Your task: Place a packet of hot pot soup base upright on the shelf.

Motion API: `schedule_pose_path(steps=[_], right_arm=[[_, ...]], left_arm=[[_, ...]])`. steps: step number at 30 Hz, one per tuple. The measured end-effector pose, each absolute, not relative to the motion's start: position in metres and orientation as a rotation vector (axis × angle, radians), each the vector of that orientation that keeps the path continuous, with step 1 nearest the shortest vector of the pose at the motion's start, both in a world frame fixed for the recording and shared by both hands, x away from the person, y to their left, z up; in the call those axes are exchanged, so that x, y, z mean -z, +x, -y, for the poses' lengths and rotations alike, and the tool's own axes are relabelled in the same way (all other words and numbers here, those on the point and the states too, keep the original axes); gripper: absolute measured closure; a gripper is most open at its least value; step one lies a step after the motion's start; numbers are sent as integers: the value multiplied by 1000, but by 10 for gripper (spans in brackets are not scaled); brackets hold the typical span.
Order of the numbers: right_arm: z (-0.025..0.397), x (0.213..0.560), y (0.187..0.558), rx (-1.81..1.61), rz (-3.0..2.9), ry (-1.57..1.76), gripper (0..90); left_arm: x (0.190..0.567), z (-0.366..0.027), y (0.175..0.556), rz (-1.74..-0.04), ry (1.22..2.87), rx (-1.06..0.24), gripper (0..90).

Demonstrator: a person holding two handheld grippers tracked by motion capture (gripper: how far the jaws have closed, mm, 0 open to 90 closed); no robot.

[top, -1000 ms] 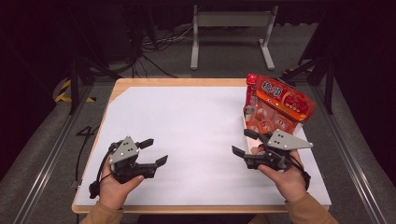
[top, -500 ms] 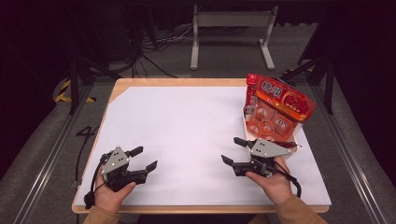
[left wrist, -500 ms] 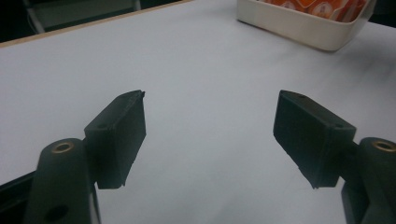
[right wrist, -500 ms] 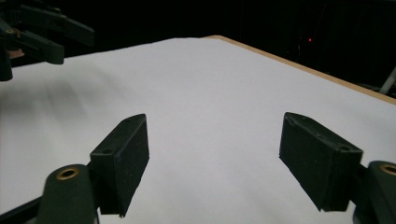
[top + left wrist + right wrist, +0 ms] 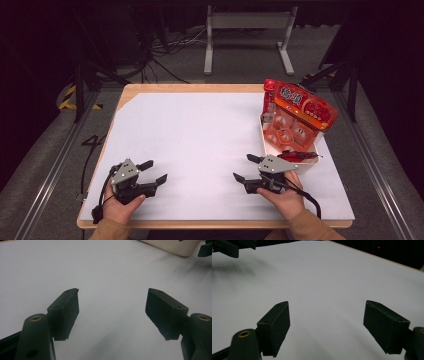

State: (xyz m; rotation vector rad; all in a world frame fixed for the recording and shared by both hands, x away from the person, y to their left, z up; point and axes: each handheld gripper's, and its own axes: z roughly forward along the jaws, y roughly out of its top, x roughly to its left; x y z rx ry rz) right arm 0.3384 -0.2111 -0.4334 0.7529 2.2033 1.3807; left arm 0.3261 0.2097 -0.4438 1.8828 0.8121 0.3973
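My left gripper [image 5: 153, 171] rests low near the table's front left, held by a hand, jaws open and pointing right with nothing between them. The same open gap shows in the left gripper view [image 5: 112, 311] over bare white surface. My right gripper [image 5: 246, 168] sits near the front right, jaws open and pointing left, also empty; in the right gripper view [image 5: 327, 322] its jaws frame plain white sheet. A red snack package [image 5: 299, 107] leans upright in a white box [image 5: 267, 145] at the right side of the table, just behind the right gripper.
A white sheet [image 5: 200, 130] covers the wooden table [image 5: 150, 89]. A corner of the white box [image 5: 172, 246] shows at the top of the left gripper view. Black cables trail from both grippers. A grey metal stand [image 5: 247, 30] is on the floor beyond the table.
Both hands have drawn back toward the table's front edge, the left one also further left. The jaws of both grippers stay open.
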Motion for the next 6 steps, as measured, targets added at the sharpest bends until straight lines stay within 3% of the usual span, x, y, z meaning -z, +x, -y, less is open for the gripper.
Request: schedule_pose_path(steps=[6], right_arm=[[213,435,340,-1385,-2190,773,210]], left_arm=[[443,-212,327,-801,1863,-386,273]])
